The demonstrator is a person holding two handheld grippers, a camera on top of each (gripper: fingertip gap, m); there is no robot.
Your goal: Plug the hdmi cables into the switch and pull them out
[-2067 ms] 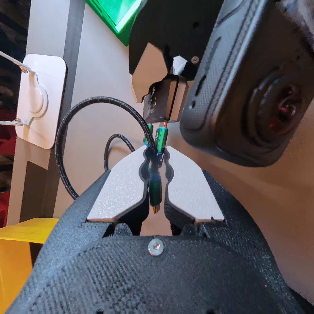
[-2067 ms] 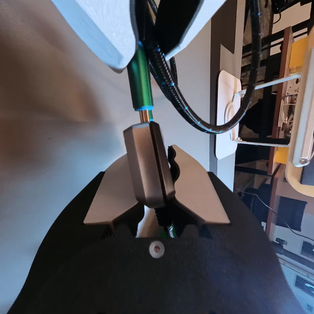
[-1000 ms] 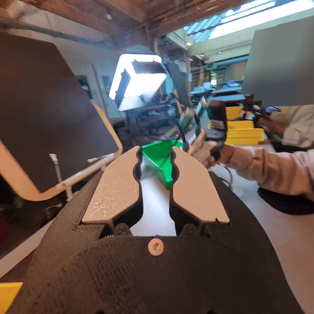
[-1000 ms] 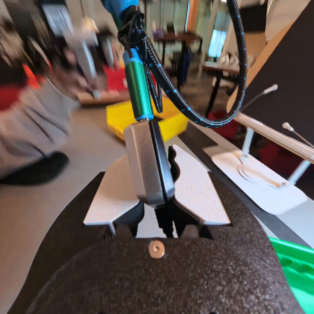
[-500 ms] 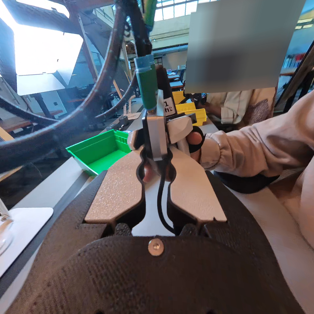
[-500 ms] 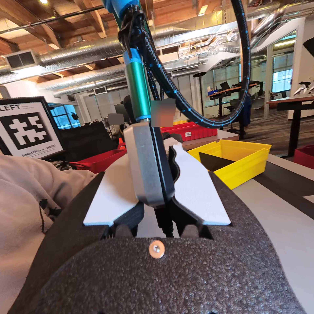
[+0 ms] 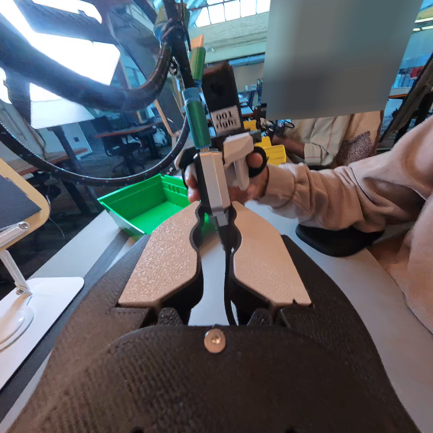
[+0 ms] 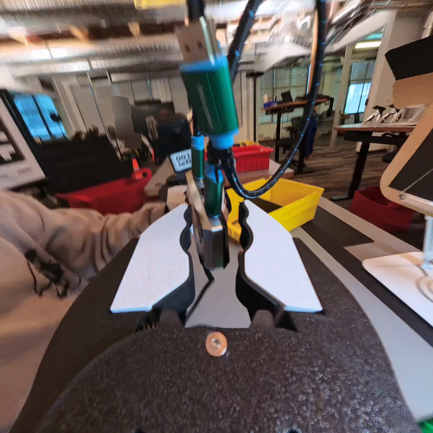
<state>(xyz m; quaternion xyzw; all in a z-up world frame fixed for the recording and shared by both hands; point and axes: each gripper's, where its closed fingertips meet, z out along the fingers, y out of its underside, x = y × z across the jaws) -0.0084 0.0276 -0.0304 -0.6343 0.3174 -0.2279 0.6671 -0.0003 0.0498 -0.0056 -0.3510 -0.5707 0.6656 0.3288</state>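
Note:
The silver HDMI switch (image 7: 214, 178) stands upright in the air with a green HDMI plug (image 7: 196, 126) in its top. My left gripper (image 7: 216, 207) is shut on the switch's lower end, and a thin black lead runs down between its fingers. In the right wrist view the switch (image 8: 210, 239) stands tilted between the jaws of my right gripper (image 8: 214, 206). That gripper is open, and a slit shows beside its right finger. A second green plug (image 8: 210, 100) hangs loose, its bare connector pointing up. The black braided cable (image 8: 302, 145) loops overhead.
A green bin (image 7: 140, 206) sits on the grey table (image 7: 351, 293) behind the switch. A yellow bin (image 8: 281, 199) and red bins (image 8: 253, 157) lie beyond. A white stand base (image 8: 398, 276) is at the table's side. The person's sleeve (image 7: 328, 192) reaches in. My left and right fingertips are right by each other.
My left gripper has swung round to the switch and closed on its lower end. My right gripper has loosened its hold, and the switch now stands tilted and free of its right finger.

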